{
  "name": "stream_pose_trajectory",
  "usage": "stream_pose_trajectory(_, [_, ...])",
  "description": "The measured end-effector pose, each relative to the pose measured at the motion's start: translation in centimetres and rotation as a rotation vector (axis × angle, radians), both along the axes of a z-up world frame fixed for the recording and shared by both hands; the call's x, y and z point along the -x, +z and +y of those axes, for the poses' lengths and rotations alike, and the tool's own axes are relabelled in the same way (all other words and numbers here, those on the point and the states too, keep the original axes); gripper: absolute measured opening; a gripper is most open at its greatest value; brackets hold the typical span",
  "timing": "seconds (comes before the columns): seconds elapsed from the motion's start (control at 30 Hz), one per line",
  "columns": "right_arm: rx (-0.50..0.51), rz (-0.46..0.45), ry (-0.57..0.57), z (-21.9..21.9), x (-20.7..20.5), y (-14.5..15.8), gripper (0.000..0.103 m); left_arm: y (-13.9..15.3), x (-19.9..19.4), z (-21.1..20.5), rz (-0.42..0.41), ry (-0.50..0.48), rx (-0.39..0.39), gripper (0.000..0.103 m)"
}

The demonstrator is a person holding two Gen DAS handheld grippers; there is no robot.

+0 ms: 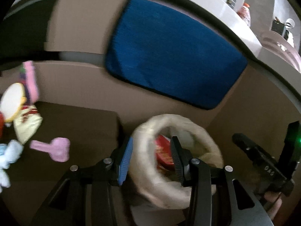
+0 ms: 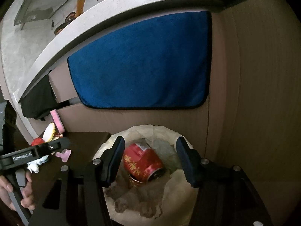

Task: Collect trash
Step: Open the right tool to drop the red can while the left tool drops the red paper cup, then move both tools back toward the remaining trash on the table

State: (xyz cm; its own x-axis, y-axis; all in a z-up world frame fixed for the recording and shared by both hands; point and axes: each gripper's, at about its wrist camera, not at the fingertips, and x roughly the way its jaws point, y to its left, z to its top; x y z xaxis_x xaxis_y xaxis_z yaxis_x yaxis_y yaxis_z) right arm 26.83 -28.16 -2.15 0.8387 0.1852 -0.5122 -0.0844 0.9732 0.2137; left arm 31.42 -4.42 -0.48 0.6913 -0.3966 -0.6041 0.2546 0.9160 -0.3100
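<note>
A beige paper bag (image 1: 175, 117) (image 2: 176, 194) stands open-mouthed on the floor of a cardboard enclosure. A crushed red can (image 2: 143, 163) (image 1: 163, 150) lies inside it. My left gripper (image 1: 152, 139) is open at the bag's left side, and the blurred rim passes between its fingers without the pads pressing it. My right gripper (image 2: 150, 139) hangs open over the bag's mouth. The can shows below the gap between its fingers, apart from both pads.
A blue towel (image 1: 169, 52) (image 2: 143, 62) hangs on the cardboard back wall. Pink plastic pieces (image 1: 56, 148) and small toys and wrappers (image 1: 22, 116) lie on the dark surface to the left. A grey counter edge (image 2: 105, 26) with a bottle (image 2: 80, 3) runs above.
</note>
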Motion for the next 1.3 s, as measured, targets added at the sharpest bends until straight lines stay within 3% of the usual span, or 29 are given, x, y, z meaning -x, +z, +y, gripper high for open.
stream_pose_trajectory(0.33, [0.022,-0.003,0.033,2.9,1.1,0.5,0.055,-0.3,2.6,8.3,-0.014,0.174,-0.07,0.042])
stream_pose_trajectory(0.67, [-0.058,-0.009,0.142,10.6,-0.3,0.8,0.055,-0.3,7.2,21.9,-0.002,0.451,-0.08,0.042])
stream_pose_trajectory(0.73, [-0.048,-0.009,0.171,12.7,-0.5,0.8,0.055,-0.5,8.0,24.7,0.011,0.478,-0.042,0.042])
stream_pose_trajectory(0.87, [-0.017,-0.008,0.242,17.3,-0.7,0.5,0.055,-1.8,8.7,28.5,0.056,0.469,0.033,0.042])
stream_pose_trajectory(1.1, [0.01,-0.01,0.29,21.6,-1.0,0.1,0.055,-4.4,7.8,29.5,0.127,0.353,0.056,0.042])
stream_pose_trajectory(1.2, [0.024,-0.001,0.289,22.4,-1.0,-0.6,0.055,-5.2,8.0,28.3,0.105,0.329,0.024,0.042])
stream_pose_trajectory(1.3, [0.037,0.021,0.29,22.5,-1.1,-1.3,0.055,-5.9,7.5,26.8,0.096,0.316,-0.065,0.042])
